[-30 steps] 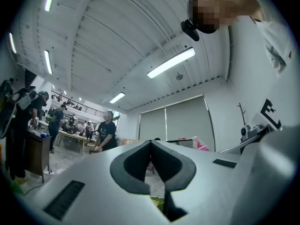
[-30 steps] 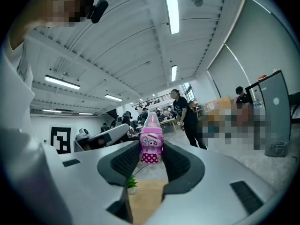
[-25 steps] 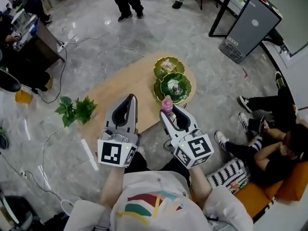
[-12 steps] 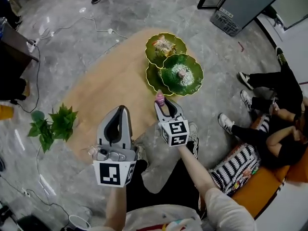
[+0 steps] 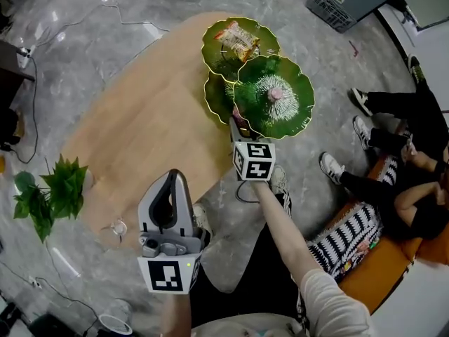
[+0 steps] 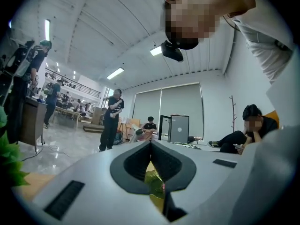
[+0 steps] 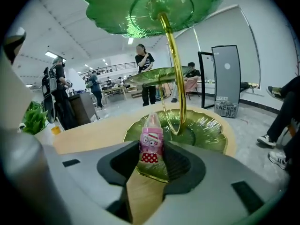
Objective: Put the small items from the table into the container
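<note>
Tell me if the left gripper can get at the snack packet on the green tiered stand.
Probably yes: the snack packet lies uncovered on its green plate, and only bare table lies between it and the left gripper, whose jaws are shut.

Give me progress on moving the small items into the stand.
Done: a snack packet and a pink item sit on the green tiered stand. In hand: the right gripper holds a pink bottle at the bottom plate. Remaining: release it there.
</note>
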Available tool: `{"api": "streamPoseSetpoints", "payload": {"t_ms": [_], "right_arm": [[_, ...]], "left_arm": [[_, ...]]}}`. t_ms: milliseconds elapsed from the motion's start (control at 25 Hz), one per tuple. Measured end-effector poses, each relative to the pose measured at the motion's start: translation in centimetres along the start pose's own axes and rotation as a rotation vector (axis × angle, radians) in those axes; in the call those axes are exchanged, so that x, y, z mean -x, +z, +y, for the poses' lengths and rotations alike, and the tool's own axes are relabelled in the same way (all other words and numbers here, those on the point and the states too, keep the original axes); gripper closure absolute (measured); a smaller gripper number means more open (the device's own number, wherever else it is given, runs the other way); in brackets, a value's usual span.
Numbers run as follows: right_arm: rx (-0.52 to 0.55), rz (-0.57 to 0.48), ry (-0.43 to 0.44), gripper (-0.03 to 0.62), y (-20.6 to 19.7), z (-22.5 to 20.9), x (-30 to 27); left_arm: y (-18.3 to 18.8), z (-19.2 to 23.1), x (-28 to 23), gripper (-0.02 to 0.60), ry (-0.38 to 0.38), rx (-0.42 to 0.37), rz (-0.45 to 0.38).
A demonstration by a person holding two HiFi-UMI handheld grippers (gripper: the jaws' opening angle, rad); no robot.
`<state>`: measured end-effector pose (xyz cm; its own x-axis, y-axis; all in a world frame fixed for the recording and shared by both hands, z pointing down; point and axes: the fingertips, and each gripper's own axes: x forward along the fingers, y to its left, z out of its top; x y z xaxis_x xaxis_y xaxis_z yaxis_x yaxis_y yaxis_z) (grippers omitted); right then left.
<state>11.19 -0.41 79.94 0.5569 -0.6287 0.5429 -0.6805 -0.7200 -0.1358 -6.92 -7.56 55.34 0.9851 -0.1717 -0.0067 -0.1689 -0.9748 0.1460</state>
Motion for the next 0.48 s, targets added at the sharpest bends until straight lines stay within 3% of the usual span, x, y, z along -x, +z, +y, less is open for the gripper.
{"api": "streamPoseSetpoints", "payload": {"t_ms": [120,200,360,480], "right_arm": [[0.033,0.023,0.015,0.428,0.0,0.3,-0.3],[0.027,0.027,0.033,0.386,0.4,1.1,0.4],[-0.009,0.025,0.096,0.378,2.7,3.9,4.6],[-0.002,0.051,0.209,0.379,4.8,7.6,10.2]], "left_arm": [[-0.3,1.4,-0.1,0.574,0.044,-0.018,0.029],[0.7,1.8,-0.4,0.574,0.059,-0.026,0.034],[5.1,1.7,-1.5,0.574,0.081,-0.04,-0.012],[9.7,1.1,-2.2,0.574,0.107,-0.01,-0.058]]}}
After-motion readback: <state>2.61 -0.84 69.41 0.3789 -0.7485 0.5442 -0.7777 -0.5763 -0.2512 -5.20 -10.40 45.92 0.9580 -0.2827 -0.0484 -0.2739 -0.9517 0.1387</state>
